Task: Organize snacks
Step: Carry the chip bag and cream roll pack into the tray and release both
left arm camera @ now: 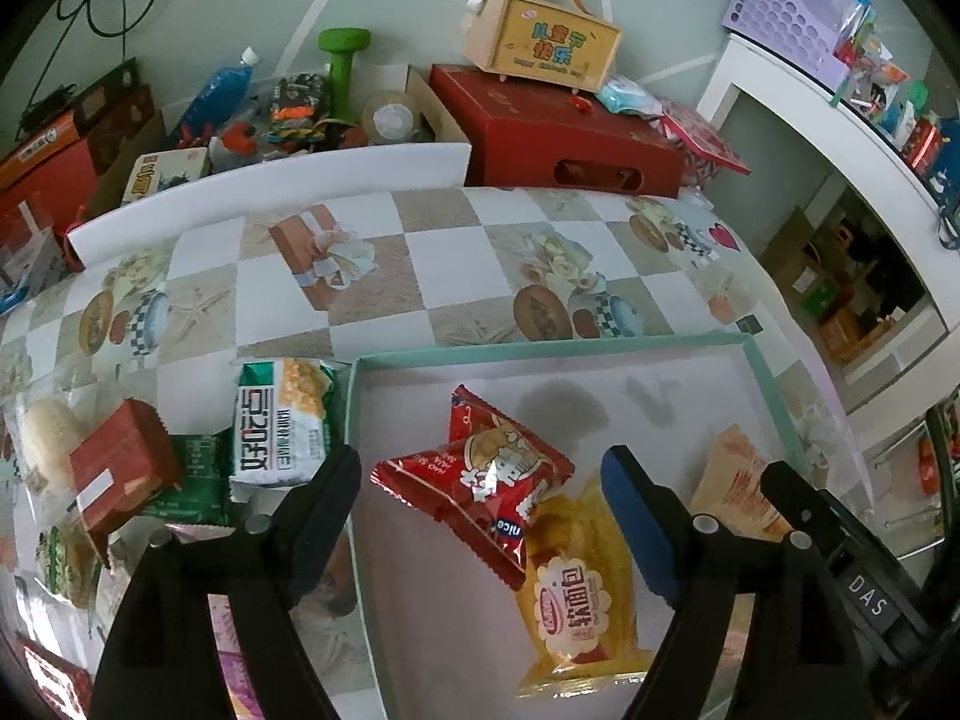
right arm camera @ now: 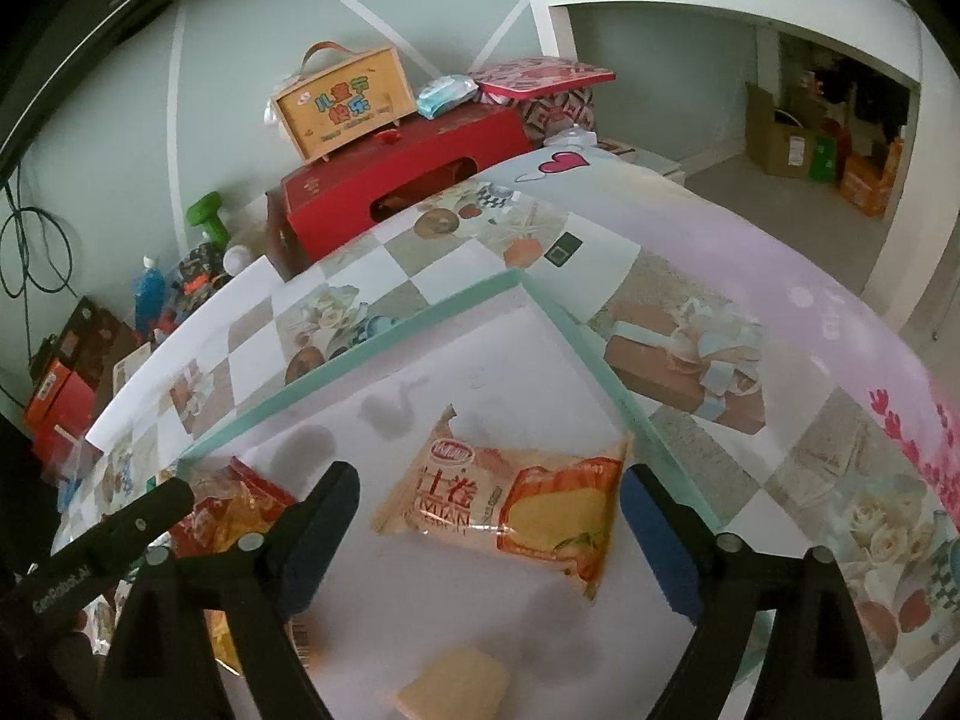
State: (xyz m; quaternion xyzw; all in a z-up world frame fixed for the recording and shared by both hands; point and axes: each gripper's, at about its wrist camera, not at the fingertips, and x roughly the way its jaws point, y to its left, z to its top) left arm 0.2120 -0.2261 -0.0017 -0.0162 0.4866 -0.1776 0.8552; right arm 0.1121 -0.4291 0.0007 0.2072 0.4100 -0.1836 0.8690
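A pale green wall backs a bench (left arm camera: 420, 264) with a checkered cloth and clutter behind. A shallow tray (left arm camera: 540, 345) holds a red snack (left arm camera: 480, 474), a yellow one (left arm camera: 576, 594) and an orange one (right arm camera: 510, 504). Left claw (left arm camera: 480, 480) and right claw (right arm camera: 489, 510) both gape, gripping nothing.

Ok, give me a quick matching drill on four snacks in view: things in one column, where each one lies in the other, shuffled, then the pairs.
Things:
1. red snack packet
2. yellow bread packet
3. orange cake packet
4. green and white packet

Places:
A. on the tablecloth, outside the tray's left wall
B. in the tray, under the red one's edge
C. in the tray, alone between the right gripper's open fingers
D. in the tray, on top of another packet

Pairs: 1-D, 2-B, 3-C, 4-A
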